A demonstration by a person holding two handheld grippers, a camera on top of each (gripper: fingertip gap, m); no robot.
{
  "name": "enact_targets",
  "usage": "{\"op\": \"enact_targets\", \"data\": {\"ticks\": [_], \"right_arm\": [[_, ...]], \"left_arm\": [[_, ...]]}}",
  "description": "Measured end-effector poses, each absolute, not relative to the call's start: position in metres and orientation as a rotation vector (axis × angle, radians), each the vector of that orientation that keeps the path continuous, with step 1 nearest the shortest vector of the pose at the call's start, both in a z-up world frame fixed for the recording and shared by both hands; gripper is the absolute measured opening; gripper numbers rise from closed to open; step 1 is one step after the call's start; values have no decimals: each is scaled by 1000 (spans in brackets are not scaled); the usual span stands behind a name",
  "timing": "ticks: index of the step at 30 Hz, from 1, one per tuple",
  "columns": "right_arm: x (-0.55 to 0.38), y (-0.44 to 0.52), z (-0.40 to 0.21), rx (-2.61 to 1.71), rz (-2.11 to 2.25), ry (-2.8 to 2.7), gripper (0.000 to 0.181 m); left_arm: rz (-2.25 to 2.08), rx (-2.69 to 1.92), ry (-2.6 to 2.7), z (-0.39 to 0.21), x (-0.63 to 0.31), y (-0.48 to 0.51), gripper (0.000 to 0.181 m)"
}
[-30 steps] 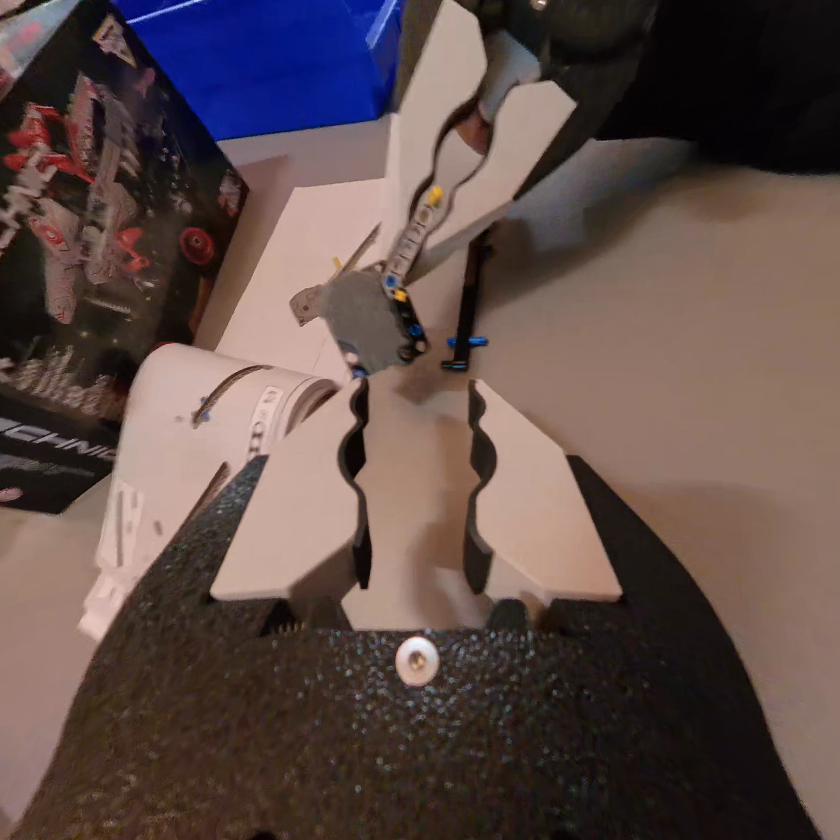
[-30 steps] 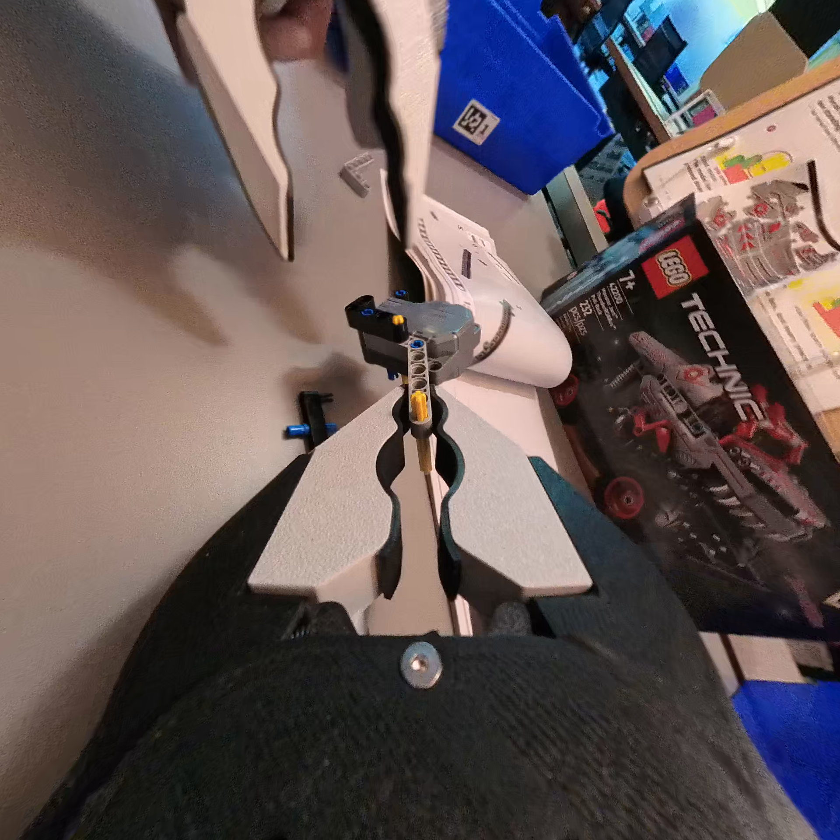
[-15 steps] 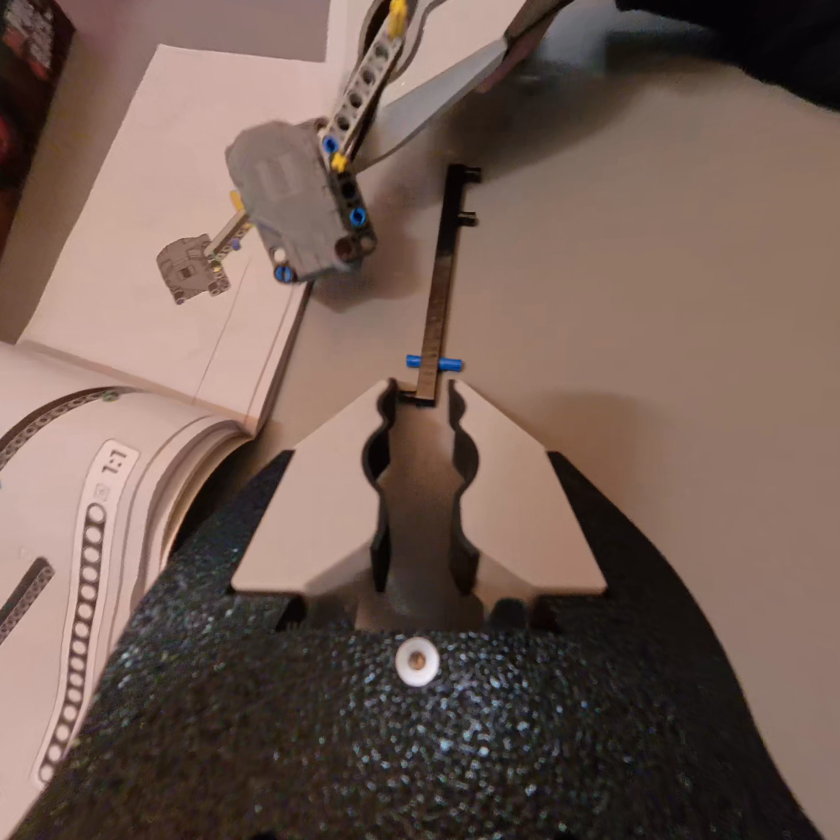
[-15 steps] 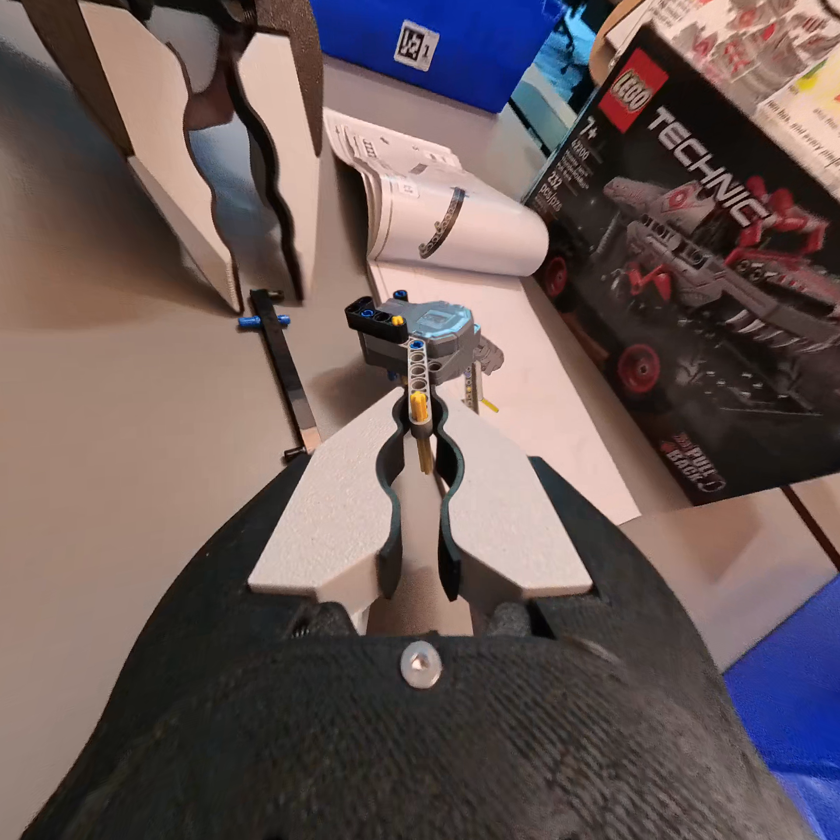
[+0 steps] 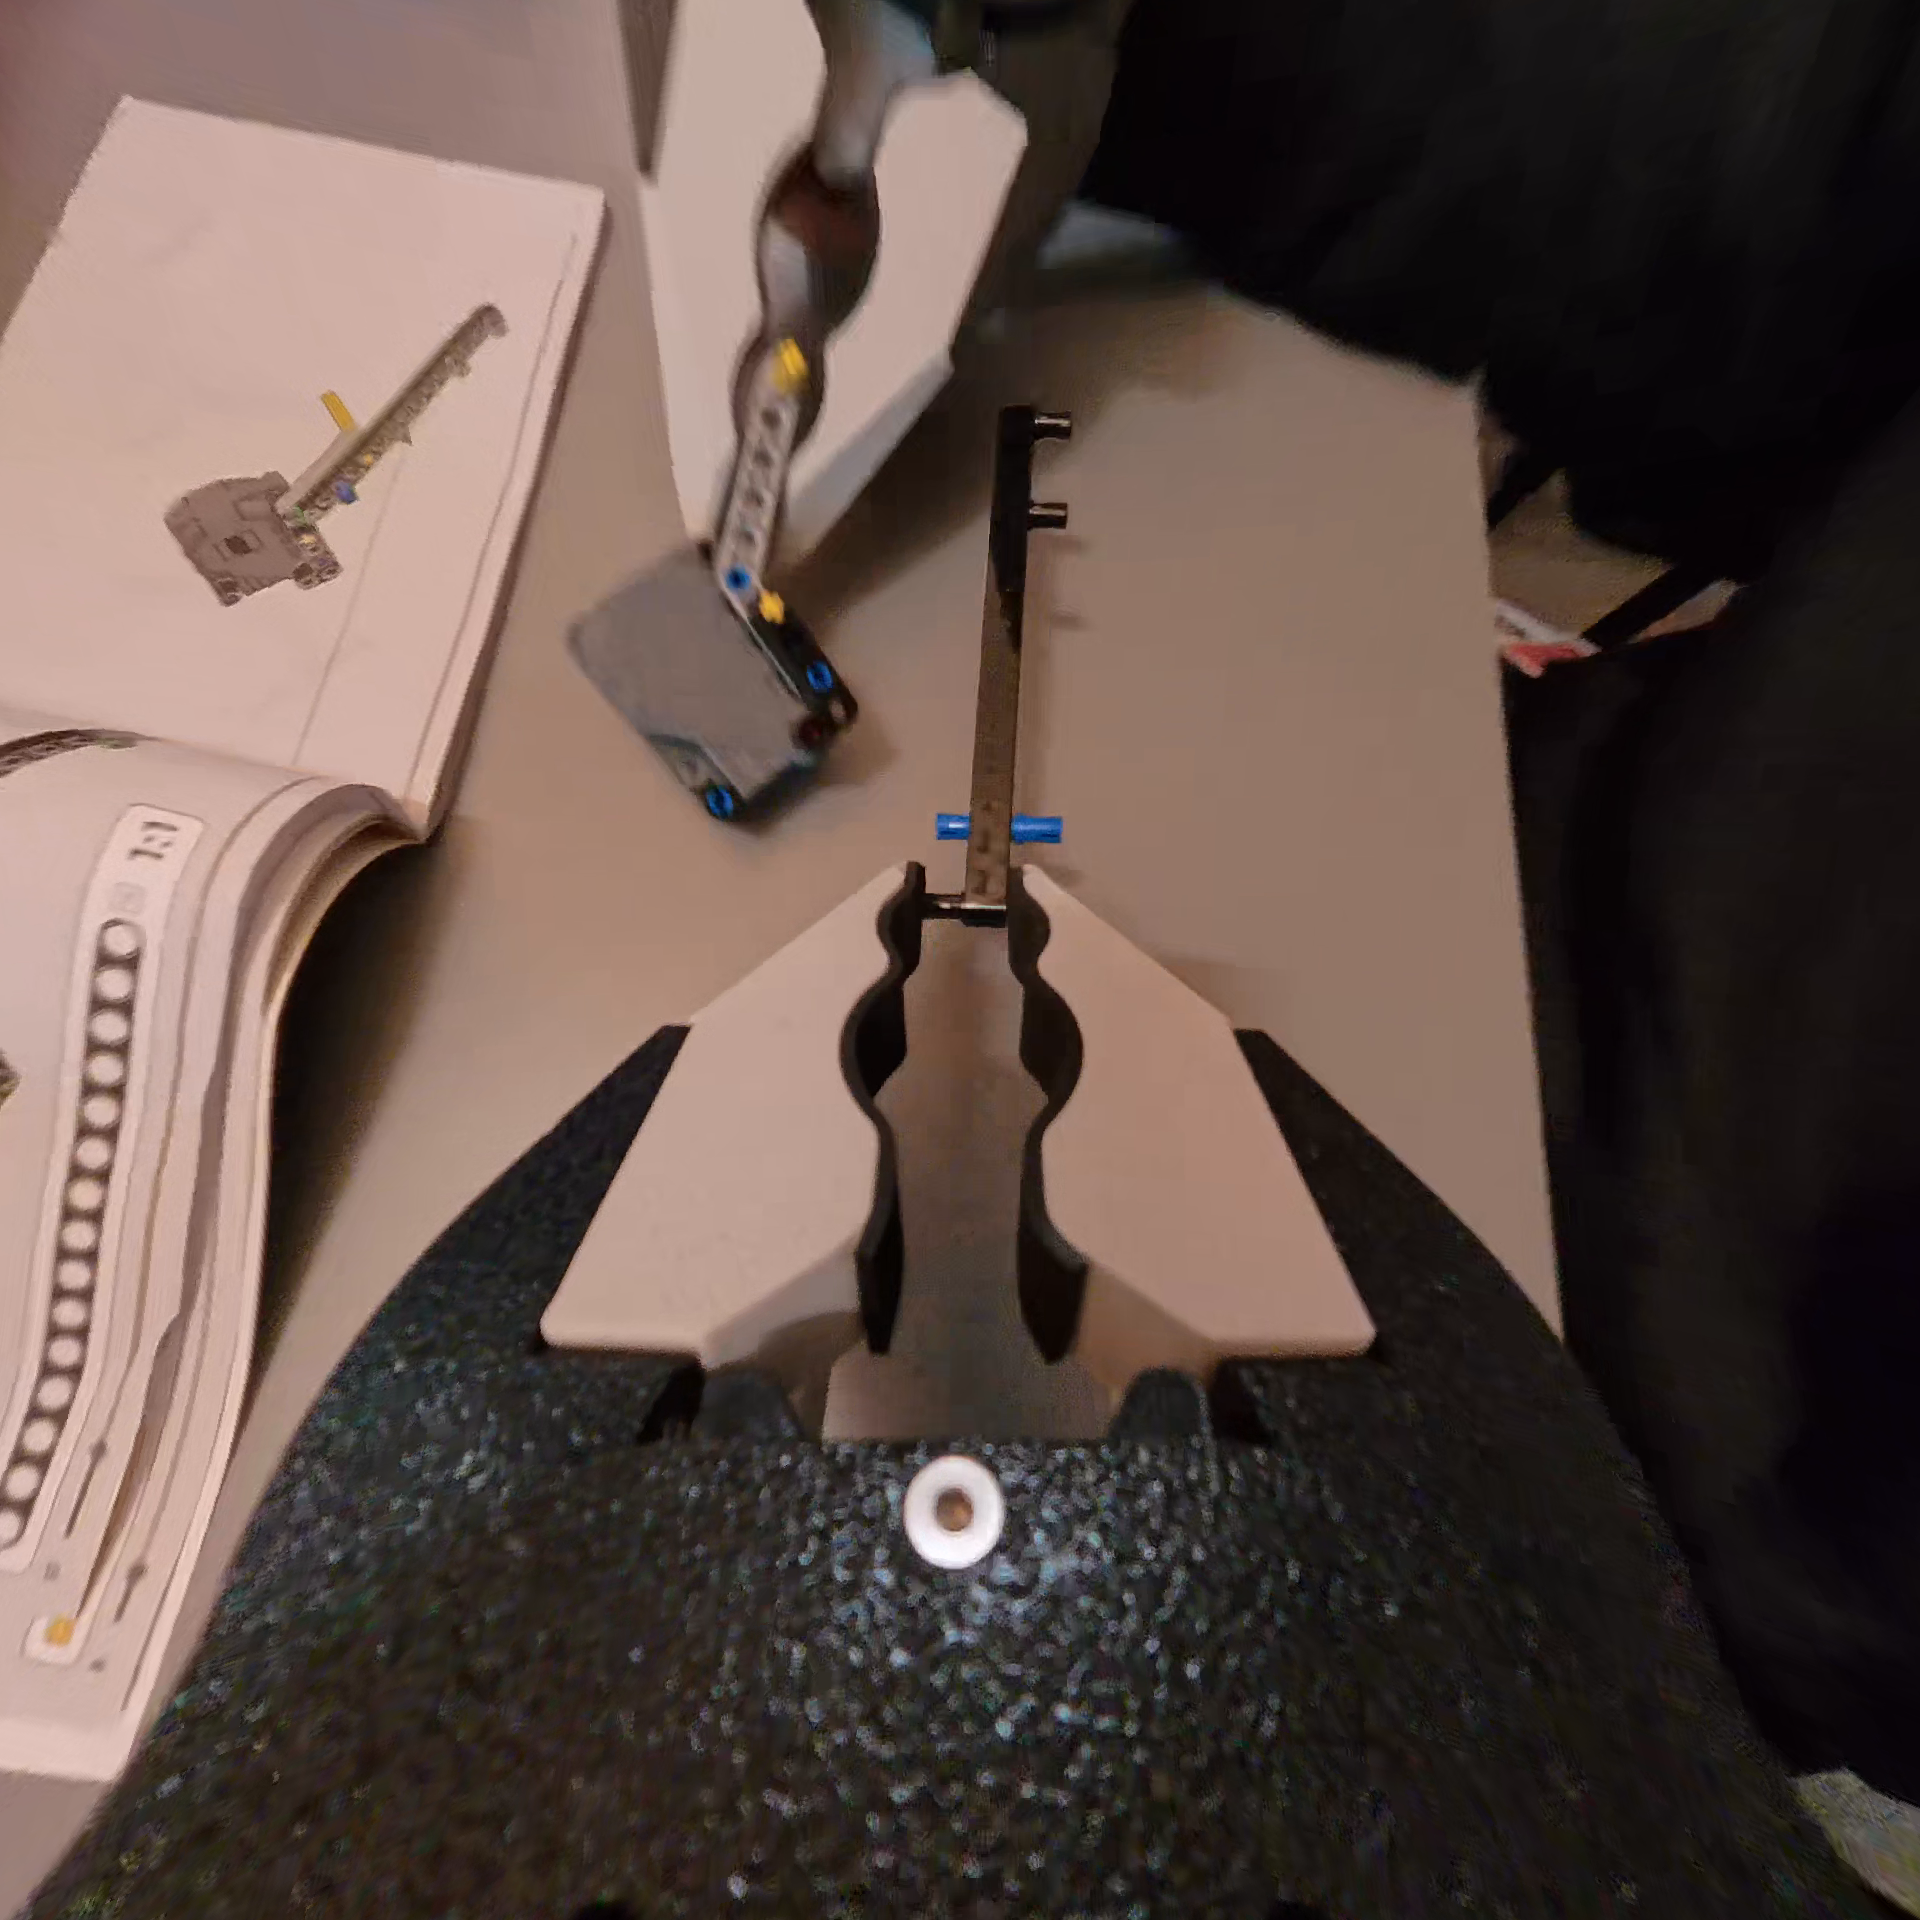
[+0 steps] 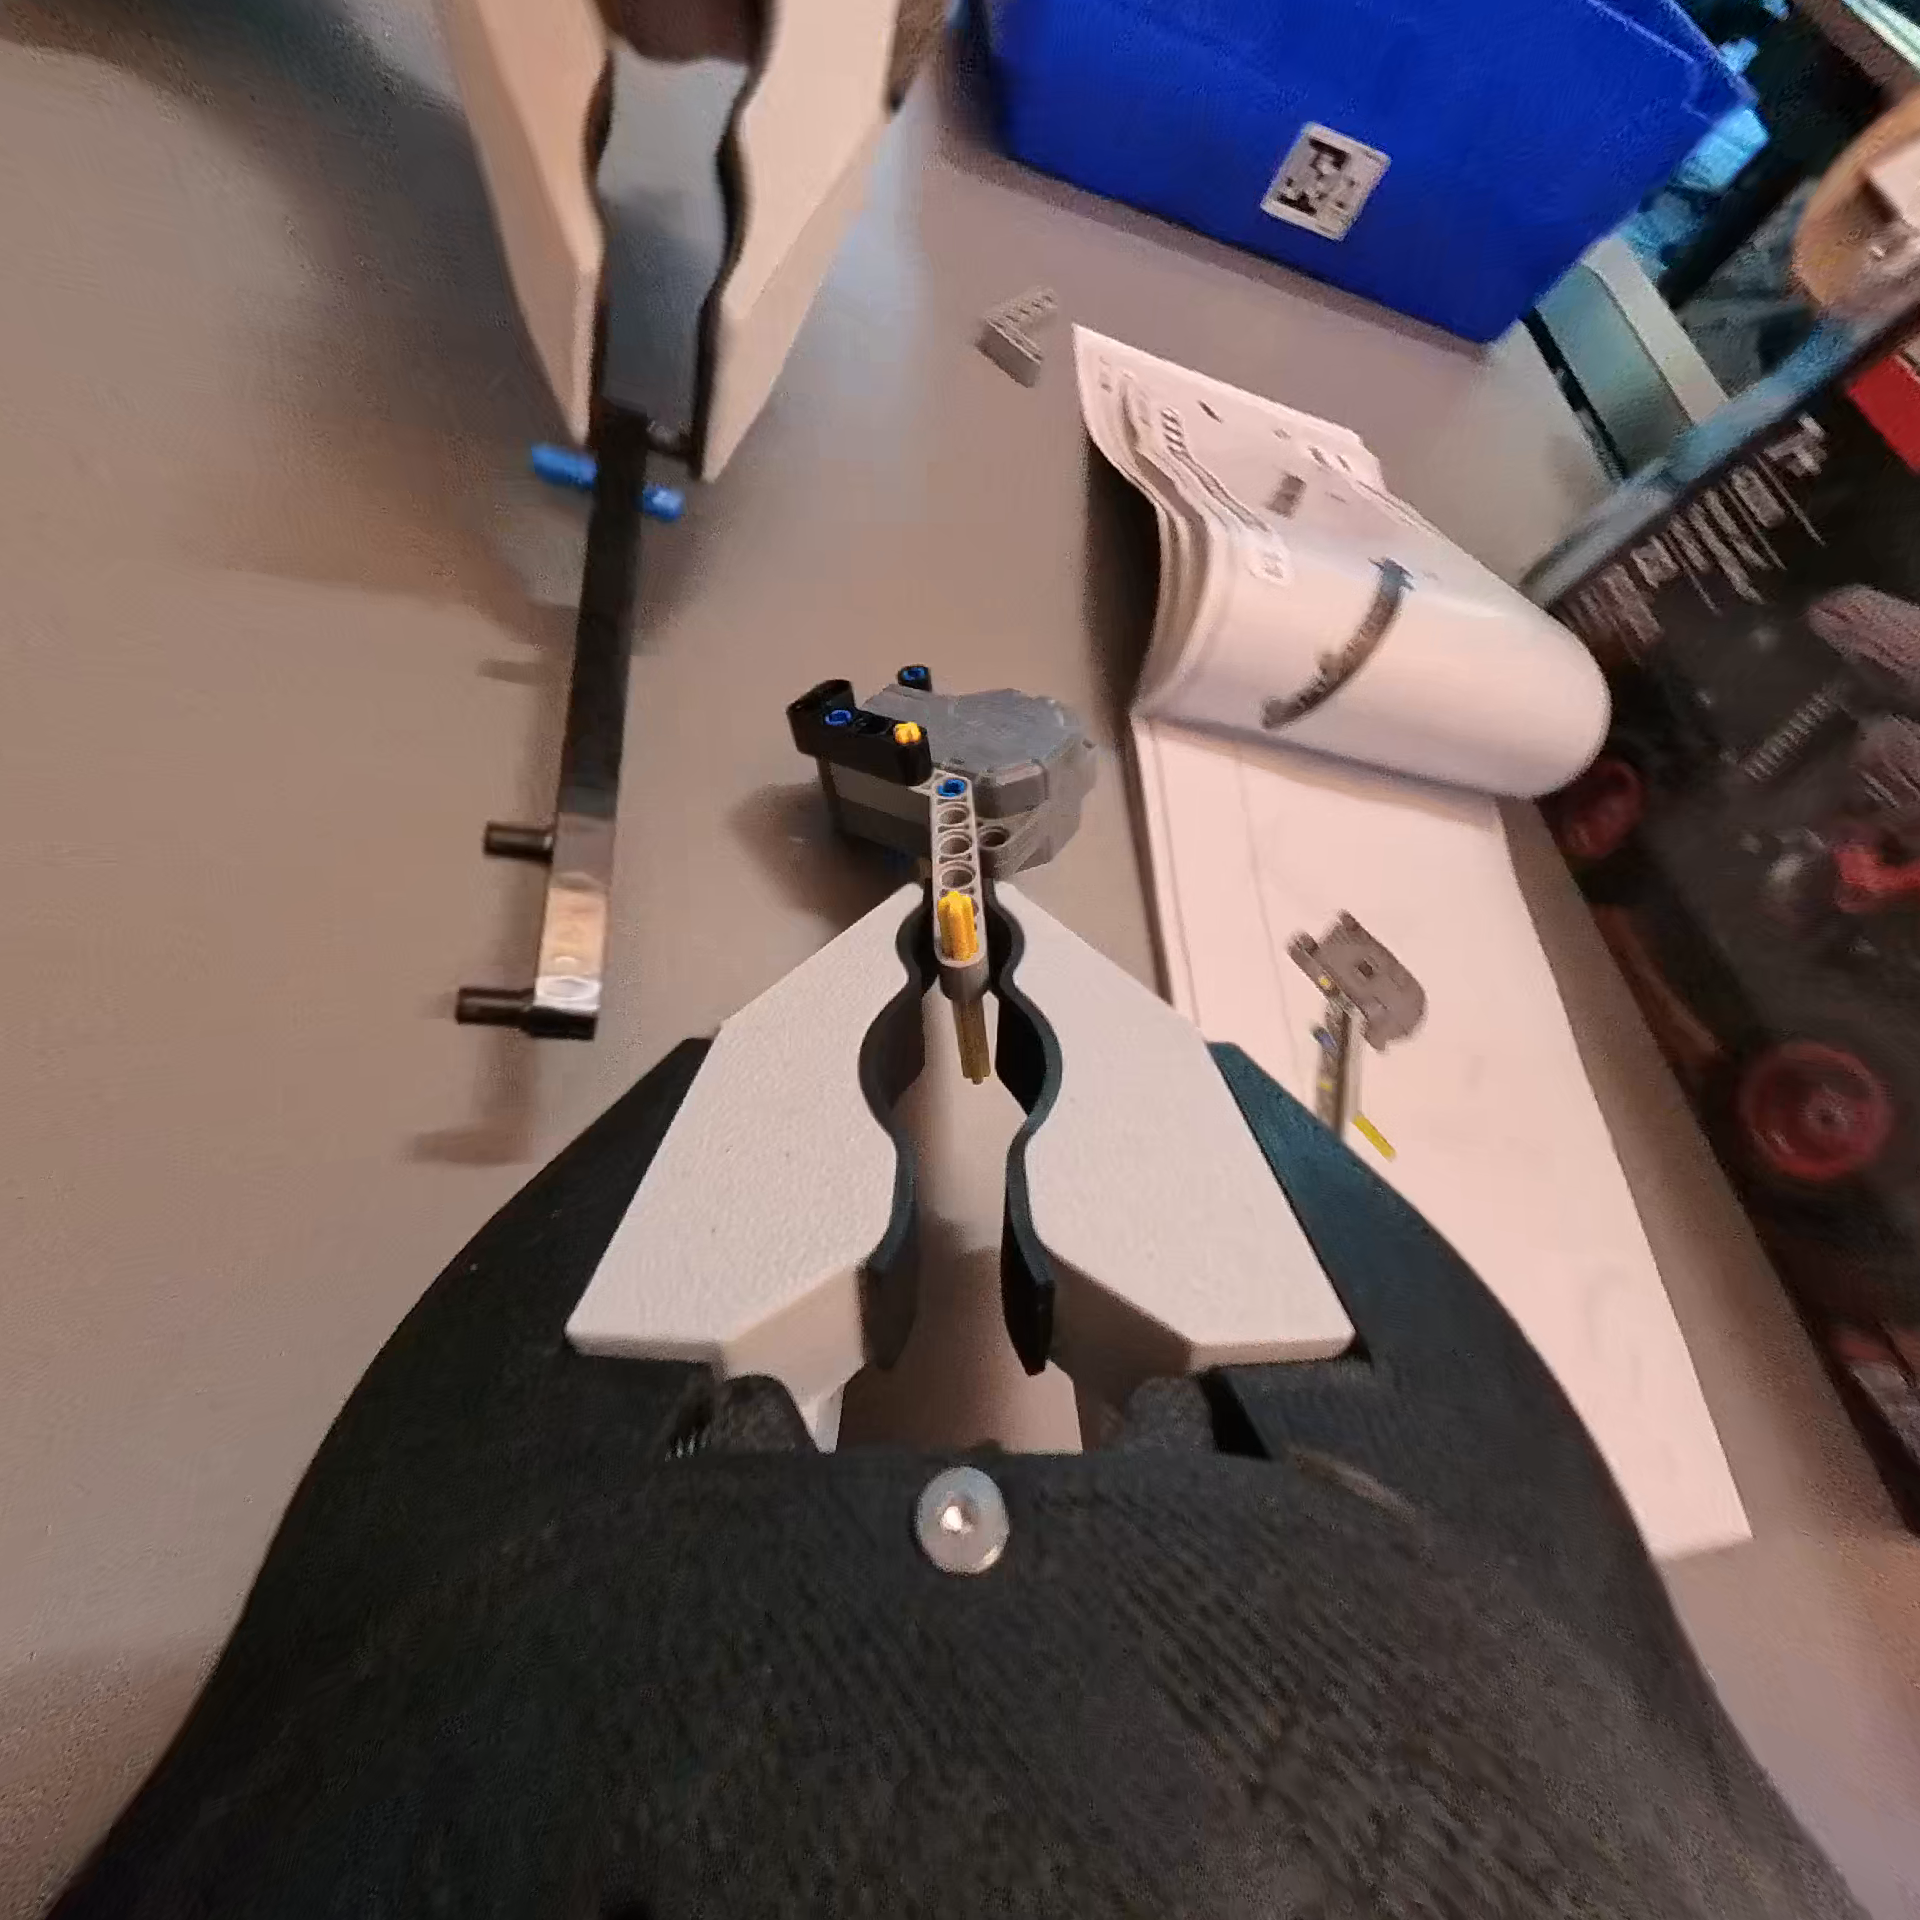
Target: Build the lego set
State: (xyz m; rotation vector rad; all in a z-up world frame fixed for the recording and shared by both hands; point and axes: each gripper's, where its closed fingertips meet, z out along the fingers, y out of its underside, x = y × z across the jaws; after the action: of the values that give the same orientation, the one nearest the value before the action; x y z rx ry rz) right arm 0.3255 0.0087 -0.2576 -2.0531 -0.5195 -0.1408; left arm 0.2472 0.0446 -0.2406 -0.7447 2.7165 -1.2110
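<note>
A long black beam (image 5: 997, 675) with a blue pin (image 5: 997, 826) across it lies on the grey table (image 5: 1247, 727). My left gripper (image 5: 968, 891) is down at its near end, its jaws narrow against the end and its side pin. The right wrist view shows this too: the left gripper (image 6: 649, 436) straddles the black beam (image 6: 592, 727). My right gripper (image 6: 961, 914) is shut on the light grey beam (image 6: 954, 842) of a small assembly (image 6: 997, 769), a grey block with black piece, blue pins and yellow axle. The assembly (image 5: 696, 686) is low over the table, left of the black beam.
An open instruction booklet (image 5: 260, 364) lies left of the assembly. A blue bin (image 6: 1299, 104), a small grey angled piece (image 6: 1018, 332) and the dark set box (image 6: 1766, 831) stand beyond it. A person's dark sleeve (image 5: 1662, 416) fills the right side. There is about 10 cm between the tips of the two grippers.
My left gripper came down to the black beam's near end and its jaws narrowed around it. My right gripper lowered the assembly toward the table beside the booklet.
</note>
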Motion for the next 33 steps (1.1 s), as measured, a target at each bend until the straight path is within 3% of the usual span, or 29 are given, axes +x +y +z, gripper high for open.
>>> {"op": "enact_targets", "data": {"ticks": [1,9,13,20,23,30,33], "right_arm": [[320,13,-259,-2053,-135,-543,4],[308,20,-270,-2089,-167,-633,14],[318,6,-265,-2080,-183,-577,46],[332,-9,-200,-1873,-544,-585,66],[323,4,-206,-1892,-785,-787,59],[324,11,-218,-1922,-927,-917,6],[326,9,-218,-1952,-890,-887,5]], "left_arm": [[-1246,-762,2703,-232,246,47,14],[-1515,-1049,2621,-223,257,50,14],[-1594,-1196,2579,-224,270,47,14],[-1502,-1269,2630,-215,285,46,14],[-1472,-1291,2686,-217,291,40,14],[-1629,-1323,2705,-210,298,28,13],[-1596,-1243,2684,-212,302,27,16]]}}
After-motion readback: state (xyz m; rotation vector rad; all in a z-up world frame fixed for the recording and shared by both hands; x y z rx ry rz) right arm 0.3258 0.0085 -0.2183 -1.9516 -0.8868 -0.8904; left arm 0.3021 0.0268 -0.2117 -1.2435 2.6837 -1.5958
